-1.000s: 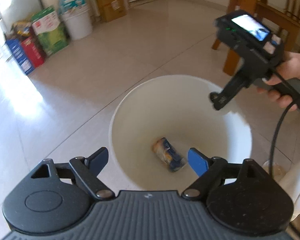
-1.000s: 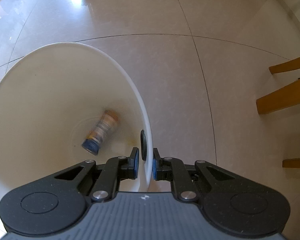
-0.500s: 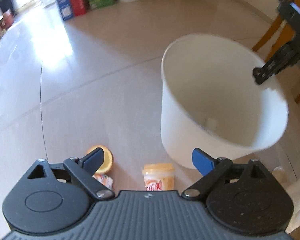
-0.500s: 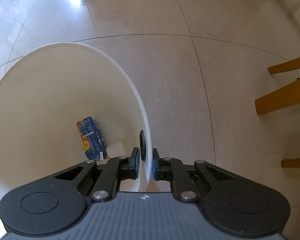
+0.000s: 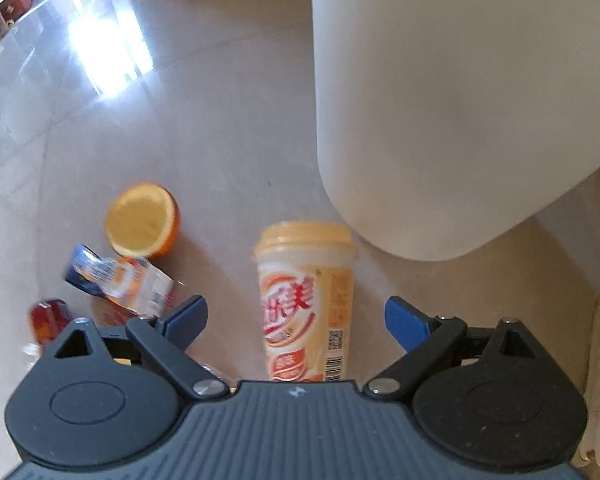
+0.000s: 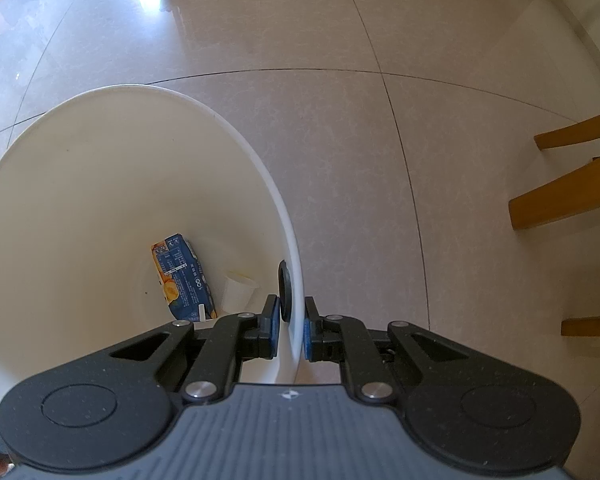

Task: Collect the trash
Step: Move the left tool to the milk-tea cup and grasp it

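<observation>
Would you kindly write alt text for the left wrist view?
The open left hand-held gripper frames an upright milk tea cup on the tiled floor, beside a white bin. To the left lie a halved orange and a crumpled juice carton.

A plain white bucket (image 5: pixel 440 100) stands ahead on beige tiled floor (image 6: pixel 340 32). Nearer are a peach cup with red lettering (image 5: pixel 306 300) and, left, an orange half (image 5: pixel 142 220). A blue-and-orange carton (image 6: pixel 182 276) lies inside.

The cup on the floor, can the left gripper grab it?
Probably yes. The left gripper is open, with the upright cup right between its fingers, and nothing blocks it. The bin stands just behind.
</observation>
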A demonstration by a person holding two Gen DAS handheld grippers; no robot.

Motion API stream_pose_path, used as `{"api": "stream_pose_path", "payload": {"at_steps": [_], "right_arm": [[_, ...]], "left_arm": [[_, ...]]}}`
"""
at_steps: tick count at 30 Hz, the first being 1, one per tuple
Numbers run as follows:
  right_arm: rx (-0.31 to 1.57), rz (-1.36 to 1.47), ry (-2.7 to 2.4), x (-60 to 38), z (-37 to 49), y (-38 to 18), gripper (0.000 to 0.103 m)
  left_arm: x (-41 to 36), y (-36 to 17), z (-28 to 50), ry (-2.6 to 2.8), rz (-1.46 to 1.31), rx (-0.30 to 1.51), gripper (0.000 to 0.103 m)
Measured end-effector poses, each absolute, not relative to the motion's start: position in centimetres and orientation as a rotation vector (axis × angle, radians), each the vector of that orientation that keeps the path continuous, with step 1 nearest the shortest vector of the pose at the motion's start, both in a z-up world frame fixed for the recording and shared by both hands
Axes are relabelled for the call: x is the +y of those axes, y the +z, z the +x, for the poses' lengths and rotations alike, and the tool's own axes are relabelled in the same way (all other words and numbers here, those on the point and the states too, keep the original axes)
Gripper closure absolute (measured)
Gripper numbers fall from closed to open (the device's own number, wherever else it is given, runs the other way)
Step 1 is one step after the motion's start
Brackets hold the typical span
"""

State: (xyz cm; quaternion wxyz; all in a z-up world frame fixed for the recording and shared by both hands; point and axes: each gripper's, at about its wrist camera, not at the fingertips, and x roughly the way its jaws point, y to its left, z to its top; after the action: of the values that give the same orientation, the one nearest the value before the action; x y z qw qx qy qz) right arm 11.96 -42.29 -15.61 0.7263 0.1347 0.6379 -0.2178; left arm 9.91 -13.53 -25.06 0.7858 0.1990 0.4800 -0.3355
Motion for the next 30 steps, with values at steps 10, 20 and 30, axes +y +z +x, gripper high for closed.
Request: {"api": "stream_pose_path", "payload": {"at_steps": [10,20,30], "right_arm": [[1.405,0.293,-0.483,-42.2,12.0,-15.6,0.089],[1.4,0.284,-0.482,-42.0,12.0,-15.5,0.089],[1.4,0.289,-0.484,-42.0,12.0,-15.4,0.089]], "left_arm": [[-15.5,-29.7,11.1,-0.676,0.376,1.06,0.019],[-16.4,-30.6,11.7,-0.691,0.394,1.107,0.024],[-16.0,-31.3,12.7,-0.665,0.37,1.152,0.032]]}}
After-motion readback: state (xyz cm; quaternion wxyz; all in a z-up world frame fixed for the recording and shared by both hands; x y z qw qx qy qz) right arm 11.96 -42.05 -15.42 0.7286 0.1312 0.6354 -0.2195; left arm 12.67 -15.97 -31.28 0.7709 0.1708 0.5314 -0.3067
